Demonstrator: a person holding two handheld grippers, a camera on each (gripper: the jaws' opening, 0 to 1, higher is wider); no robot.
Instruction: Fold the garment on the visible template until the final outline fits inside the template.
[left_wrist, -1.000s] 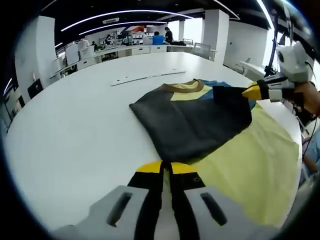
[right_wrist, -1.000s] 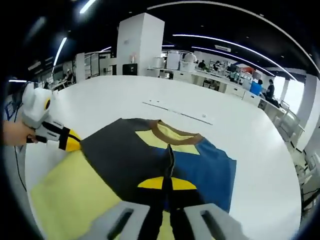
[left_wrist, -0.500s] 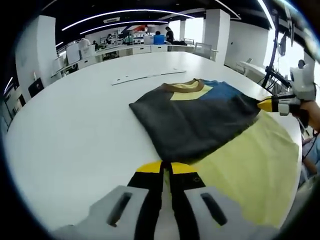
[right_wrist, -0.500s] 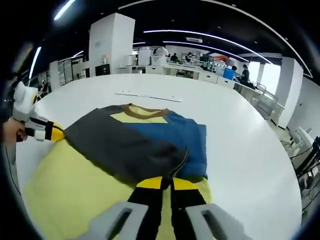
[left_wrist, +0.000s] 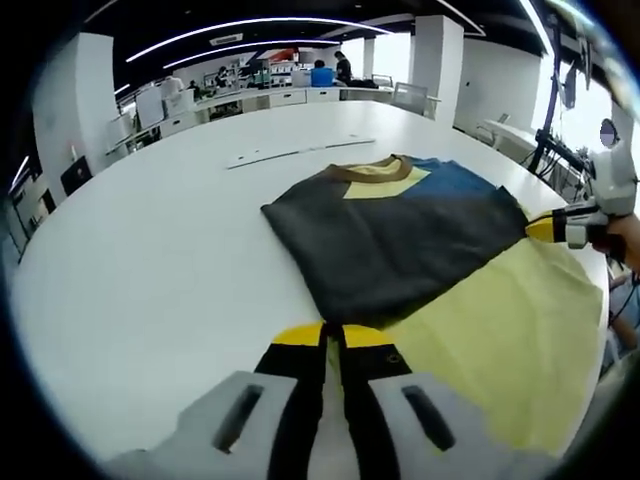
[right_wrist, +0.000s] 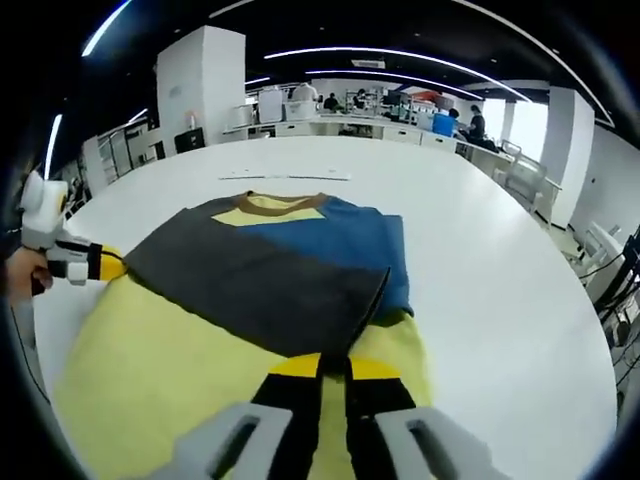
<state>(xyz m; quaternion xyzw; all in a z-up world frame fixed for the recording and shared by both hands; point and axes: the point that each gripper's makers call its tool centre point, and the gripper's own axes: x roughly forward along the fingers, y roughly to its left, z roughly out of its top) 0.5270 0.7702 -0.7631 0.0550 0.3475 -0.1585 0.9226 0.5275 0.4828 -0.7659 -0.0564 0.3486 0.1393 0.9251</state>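
Note:
A colour-block garment (left_wrist: 390, 240) of dark grey, blue and yellow panels with a brown collar lies on the white table. A dark grey flap is folded across it. Pale yellow cloth (left_wrist: 490, 340) spreads from under the grey part towards me. My left gripper (left_wrist: 332, 335) is shut on the near grey corner. In the right gripper view the same garment (right_wrist: 270, 270) sits ahead, and my right gripper (right_wrist: 335, 365) is shut on the grey flap's edge. The right gripper (left_wrist: 540, 228) comes in from the right, held by a hand. The left gripper (right_wrist: 110, 265) comes in at the garment's left side.
A thin white strip (left_wrist: 300, 152) lies on the table (left_wrist: 150, 260) beyond the collar, and is also seen as the strip (right_wrist: 285, 177). Bare table top (right_wrist: 500, 270) surrounds the garment. Desks, pillars and people stand far behind.
My right gripper has drawn the grey flap from over the garment's middle out to its side edge, and the flap now lies lower. The left gripper has stayed put.

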